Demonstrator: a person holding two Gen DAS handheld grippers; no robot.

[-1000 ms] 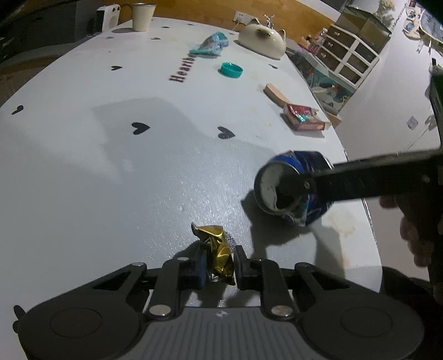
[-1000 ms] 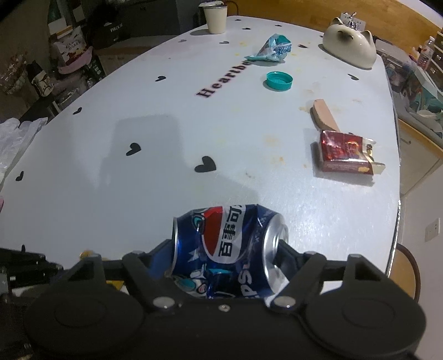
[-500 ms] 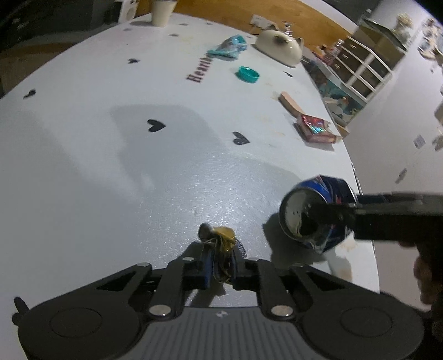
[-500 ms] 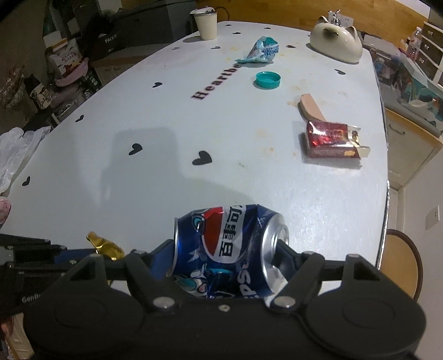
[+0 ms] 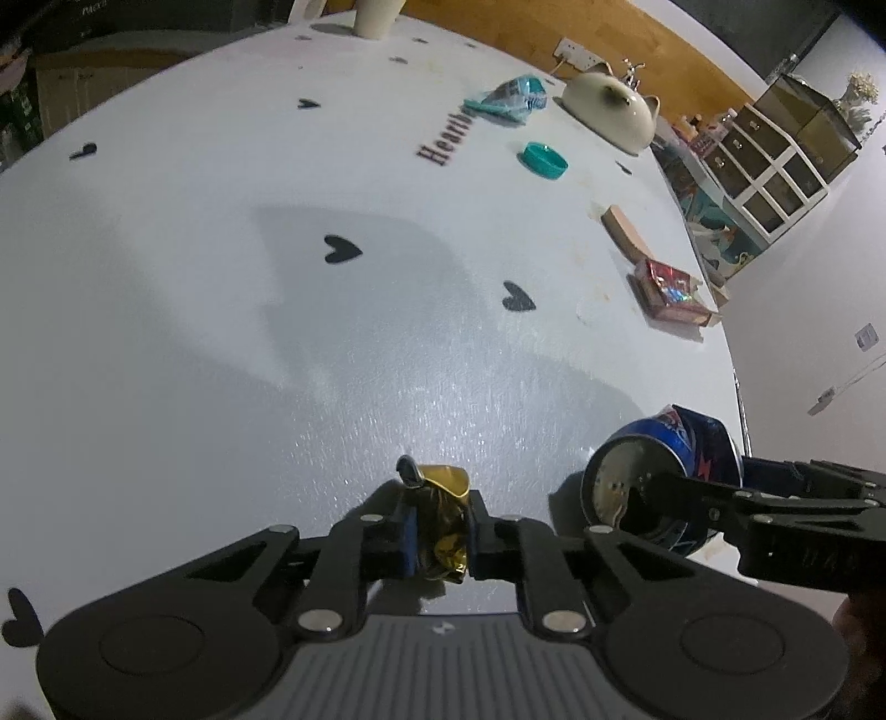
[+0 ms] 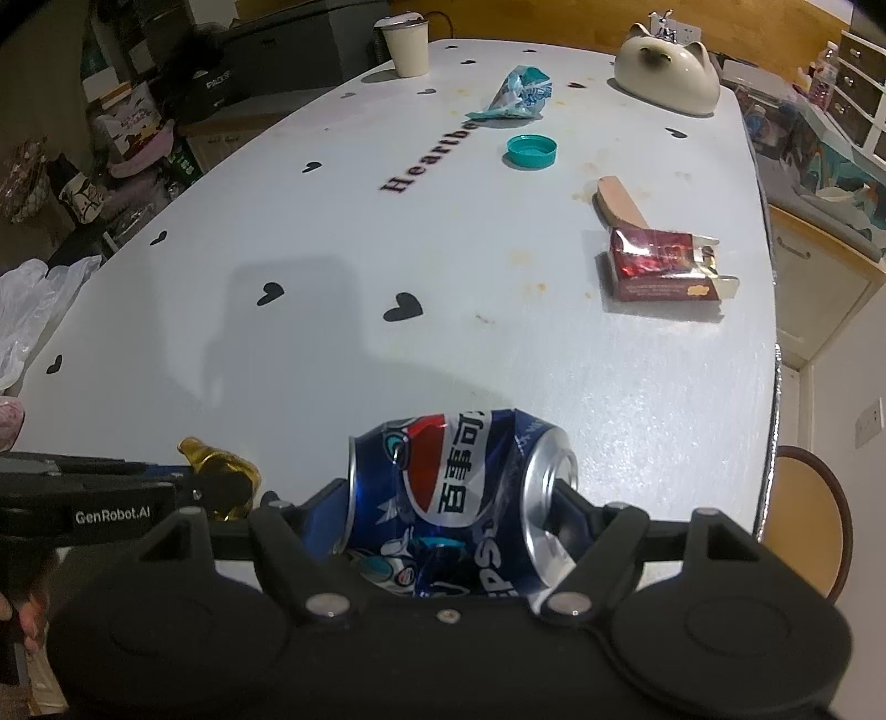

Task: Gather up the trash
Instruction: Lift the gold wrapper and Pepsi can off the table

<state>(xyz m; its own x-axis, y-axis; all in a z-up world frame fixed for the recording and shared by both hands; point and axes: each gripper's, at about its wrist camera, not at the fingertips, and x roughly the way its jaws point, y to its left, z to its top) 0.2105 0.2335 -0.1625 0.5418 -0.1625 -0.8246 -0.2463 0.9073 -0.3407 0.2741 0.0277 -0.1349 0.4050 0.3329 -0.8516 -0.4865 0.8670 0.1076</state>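
My left gripper (image 5: 440, 523) is shut on a crumpled gold foil wrapper (image 5: 443, 515) and holds it above the near edge of the white table (image 5: 277, 332). My right gripper (image 6: 454, 498) is shut on a dented blue Pepsi can (image 6: 459, 498), gripped end to end and lifted off the table. The can also shows at the right in the left wrist view (image 5: 659, 487), and the gold wrapper shows at the left in the right wrist view (image 6: 221, 476). A red cigarette pack (image 6: 659, 266), a teal bottle cap (image 6: 531, 151), a teal snack wrapper (image 6: 515, 94) and a tan wooden piece (image 6: 620, 202) lie further back.
A cream cat-shaped dish (image 6: 670, 72) and a cream cup (image 6: 407, 44) stand at the table's far end. A white plastic bag (image 6: 27, 310) hangs off the left side. A round stool (image 6: 803, 515) stands by the right edge. Drawers (image 5: 775, 166) line the far right wall.
Both grippers have pulled back and risen from the table, each still holding its item. The can sits lower and further right in the left wrist view.
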